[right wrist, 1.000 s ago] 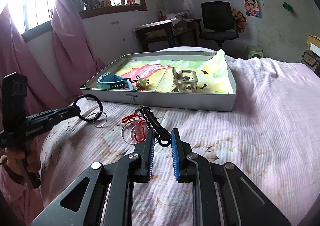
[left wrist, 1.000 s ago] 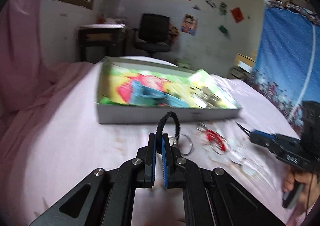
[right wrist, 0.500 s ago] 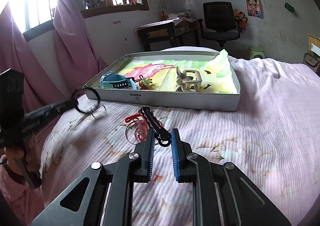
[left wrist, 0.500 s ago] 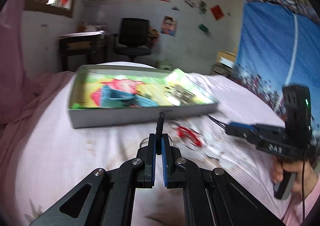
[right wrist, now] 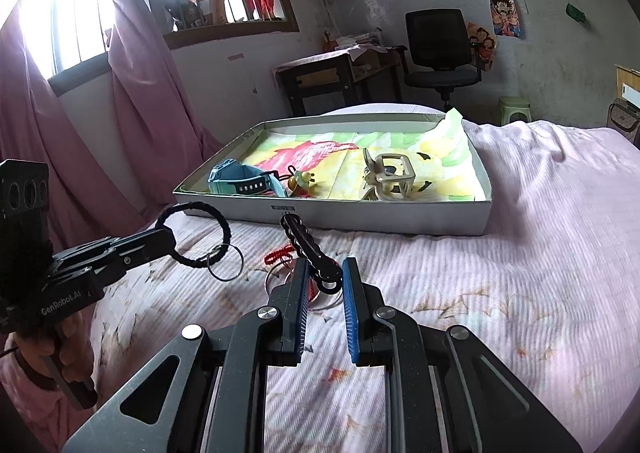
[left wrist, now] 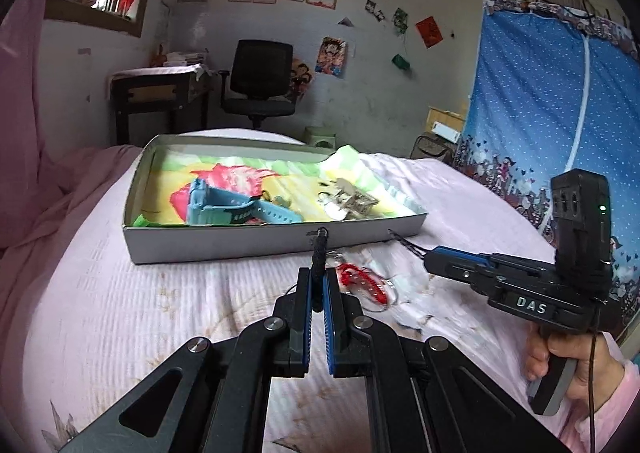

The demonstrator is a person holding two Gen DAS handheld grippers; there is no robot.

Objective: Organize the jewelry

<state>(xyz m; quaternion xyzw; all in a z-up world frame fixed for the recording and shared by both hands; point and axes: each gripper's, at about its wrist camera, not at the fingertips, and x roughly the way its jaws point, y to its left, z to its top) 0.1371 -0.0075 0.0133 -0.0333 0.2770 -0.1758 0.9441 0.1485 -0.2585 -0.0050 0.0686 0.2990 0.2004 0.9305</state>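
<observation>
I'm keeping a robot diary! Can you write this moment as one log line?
left gripper: shut on black braided ring | right gripper: holds black hair tie | box: watch, claw clip inside

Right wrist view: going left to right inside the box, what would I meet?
Blue watch → small yellow charm → beige hair claw clip, all lying on the colourful paper lining in the box.

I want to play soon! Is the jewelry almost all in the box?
Partly. The blue watch and hair claw lie in the box. The left gripper holds a black braided loop, the right gripper a black chain. A red string piece remains on the bed.
</observation>
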